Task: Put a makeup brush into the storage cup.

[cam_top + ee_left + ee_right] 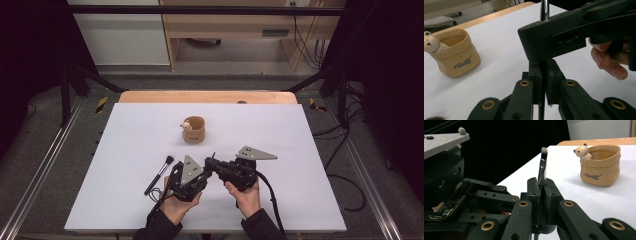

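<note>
Both tools meet low at the near middle of the white counter (300, 150), each held in one hand.

Right tool (541, 192): the jaws are closed on the thin handle of a small brush (542, 167). In the right gripper view the brush stands nearly upright between the pads, its dark bristle tip pointing up and its metal collar just above the jaws. In the high view the right tool (212, 161) points toward the left tool.

Left tool (543, 82): the jaws are closed on the lower end of the same thin handle, which passes between the pads in the left gripper view. The right tool's black body lies directly above the left jaws. In the high view the left tool (200, 172) sits just beside the right one.

A second, larger brush (159, 175) lies flat on the counter to the left of the left hand, bristles pointing away from the person.

A tan bag-shaped cup (194, 130) with a small bear figure (186, 125) on its rim stands upright near the counter's middle, well beyond both tools.
</note>
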The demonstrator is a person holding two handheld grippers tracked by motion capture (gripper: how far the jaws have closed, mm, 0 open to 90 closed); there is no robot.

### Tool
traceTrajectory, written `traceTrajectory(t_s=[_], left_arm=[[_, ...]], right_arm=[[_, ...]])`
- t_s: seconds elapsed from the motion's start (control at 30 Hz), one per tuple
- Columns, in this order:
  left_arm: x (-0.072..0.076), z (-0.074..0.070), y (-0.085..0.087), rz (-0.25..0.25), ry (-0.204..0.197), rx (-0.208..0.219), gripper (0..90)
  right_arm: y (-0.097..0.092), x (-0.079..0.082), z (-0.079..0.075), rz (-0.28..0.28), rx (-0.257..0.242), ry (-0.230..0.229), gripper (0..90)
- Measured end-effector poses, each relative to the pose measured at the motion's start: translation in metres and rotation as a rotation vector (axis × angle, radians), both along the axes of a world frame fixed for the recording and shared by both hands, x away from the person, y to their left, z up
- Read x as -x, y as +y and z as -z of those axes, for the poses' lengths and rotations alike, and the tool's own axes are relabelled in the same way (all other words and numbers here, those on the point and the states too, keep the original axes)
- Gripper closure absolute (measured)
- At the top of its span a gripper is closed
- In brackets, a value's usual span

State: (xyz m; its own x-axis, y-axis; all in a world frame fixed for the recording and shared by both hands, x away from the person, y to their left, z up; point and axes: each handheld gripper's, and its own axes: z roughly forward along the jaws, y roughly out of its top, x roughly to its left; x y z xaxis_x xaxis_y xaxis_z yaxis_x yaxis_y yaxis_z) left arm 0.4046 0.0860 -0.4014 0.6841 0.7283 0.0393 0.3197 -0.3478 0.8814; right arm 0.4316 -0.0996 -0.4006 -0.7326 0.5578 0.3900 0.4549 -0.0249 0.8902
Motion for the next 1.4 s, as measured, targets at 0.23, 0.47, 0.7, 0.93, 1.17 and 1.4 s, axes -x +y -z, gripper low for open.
traceTrajectory(t_s=[0.23, 0.47, 0.7, 0.93, 1.17, 1.4], left_arm=[[-0.003, 0.003, 0.003, -0.014, 0.008, -0.003, 84.2], [-0.007, 0.002, 0.013, -0.031, 0.010, 0.013, 84.2], [-0.010, 0.002, 0.024, -0.037, -0.001, 0.021, 84.2], [-0.012, 0.000, 0.033, -0.046, -0.007, 0.014, 84.2], [-0.014, -0.002, 0.044, -0.058, -0.012, 0.028, 84.2], [-0.018, -0.009, 0.056, -0.070, -0.019, 0.053, 84.1]], right_arm=[[-0.002, 0.001, -0.002, 0.009, -0.015, -0.017, 78.5], [-0.013, 0.002, -0.006, 0.043, 0.008, -0.047, 65.1], [-0.028, 0.004, -0.009, 0.109, 0.061, -0.084, 46.6], [-0.044, 0.001, -0.008, 0.169, 0.116, -0.093, 33.0], [-0.056, 0.001, -0.005, 0.193, 0.157, -0.097, 25.7], [-0.069, 0.002, -0.002, 0.208, 0.195, -0.116, 19.6]])
